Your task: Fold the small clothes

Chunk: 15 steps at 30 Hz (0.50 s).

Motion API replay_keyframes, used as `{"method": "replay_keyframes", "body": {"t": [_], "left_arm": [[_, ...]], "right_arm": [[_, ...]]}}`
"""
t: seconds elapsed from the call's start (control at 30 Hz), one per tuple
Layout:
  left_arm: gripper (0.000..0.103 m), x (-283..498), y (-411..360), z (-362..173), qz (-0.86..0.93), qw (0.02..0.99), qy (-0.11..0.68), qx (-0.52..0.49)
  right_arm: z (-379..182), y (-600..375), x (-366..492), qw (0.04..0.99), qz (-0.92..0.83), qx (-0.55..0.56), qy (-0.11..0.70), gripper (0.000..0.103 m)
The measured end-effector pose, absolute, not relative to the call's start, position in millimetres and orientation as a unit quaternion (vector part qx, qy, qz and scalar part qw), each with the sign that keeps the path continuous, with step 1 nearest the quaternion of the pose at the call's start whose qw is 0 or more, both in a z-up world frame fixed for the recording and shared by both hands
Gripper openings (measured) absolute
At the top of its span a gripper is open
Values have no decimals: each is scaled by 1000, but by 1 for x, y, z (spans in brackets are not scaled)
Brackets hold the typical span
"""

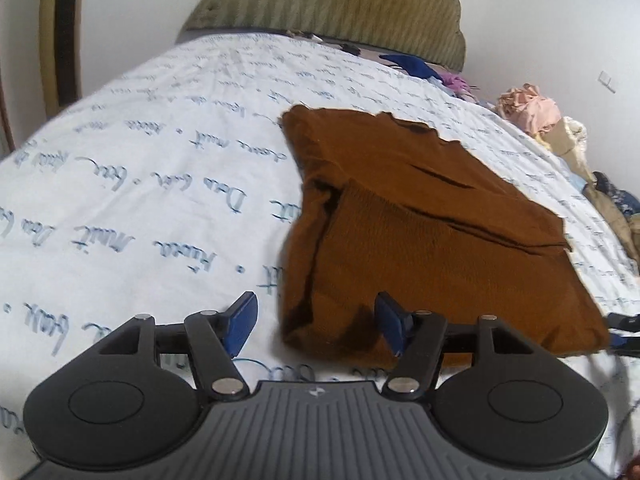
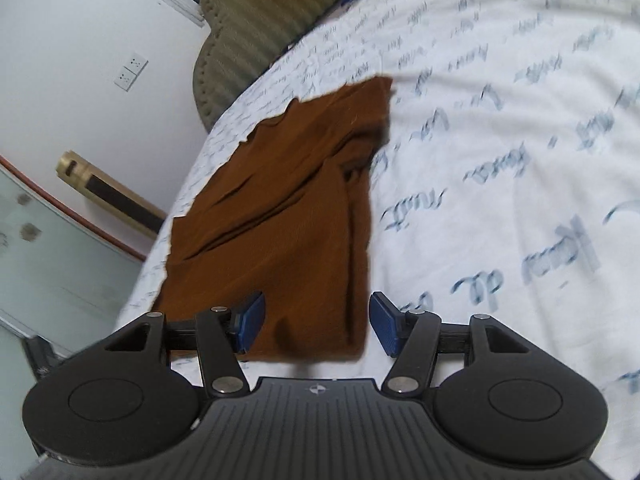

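A brown knit garment (image 1: pixel 420 236) lies partly folded on the bed, with layered flaps and a ragged far edge. It also shows in the right wrist view (image 2: pixel 288 216). My left gripper (image 1: pixel 316 326) is open and empty, its blue pads straddling the garment's near left corner. My right gripper (image 2: pixel 316 326) is open and empty, its pads on either side of the garment's near right corner. The tip of the right gripper (image 1: pixel 624 332) shows at the garment's far side in the left wrist view.
The bed has a white sheet with blue script (image 1: pixel 140 184) and an olive padded headboard (image 1: pixel 340 4). A pile of other clothes (image 1: pixel 536 112) lies along the bed's right edge. In the right wrist view the bed edge, a wall with sockets (image 2: pixel 130 70) and the floor are at left.
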State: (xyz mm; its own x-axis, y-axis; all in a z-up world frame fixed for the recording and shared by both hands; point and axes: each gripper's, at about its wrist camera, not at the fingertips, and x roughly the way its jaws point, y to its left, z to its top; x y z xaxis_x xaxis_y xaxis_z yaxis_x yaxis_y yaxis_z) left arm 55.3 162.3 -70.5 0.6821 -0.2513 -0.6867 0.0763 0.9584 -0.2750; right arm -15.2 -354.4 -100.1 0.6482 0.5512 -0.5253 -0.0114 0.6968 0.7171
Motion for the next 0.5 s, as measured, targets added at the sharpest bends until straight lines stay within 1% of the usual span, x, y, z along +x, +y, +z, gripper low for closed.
{"method": "replay_keyframes", "body": {"t": [0.03, 0.1, 0.13, 0.3, 0.5], "left_arm": [[65, 55, 162, -70, -96, 908, 390, -115], [70, 59, 157, -71, -102, 905, 398, -108], [71, 61, 155, -73, -96, 905, 402, -101], [71, 61, 146, -86, -89, 900, 420, -77], [71, 62, 152, -85, -103, 888, 433, -120]], "right_arm": [[-101, -352, -16, 837, 168, 351, 386, 59], [-104, -349, -18, 833, 171, 354, 389, 59], [-104, -348, -19, 831, 172, 357, 391, 59], [-106, -351, -22, 821, 179, 371, 395, 59], [-110, -357, -27, 804, 182, 412, 390, 59]]}}
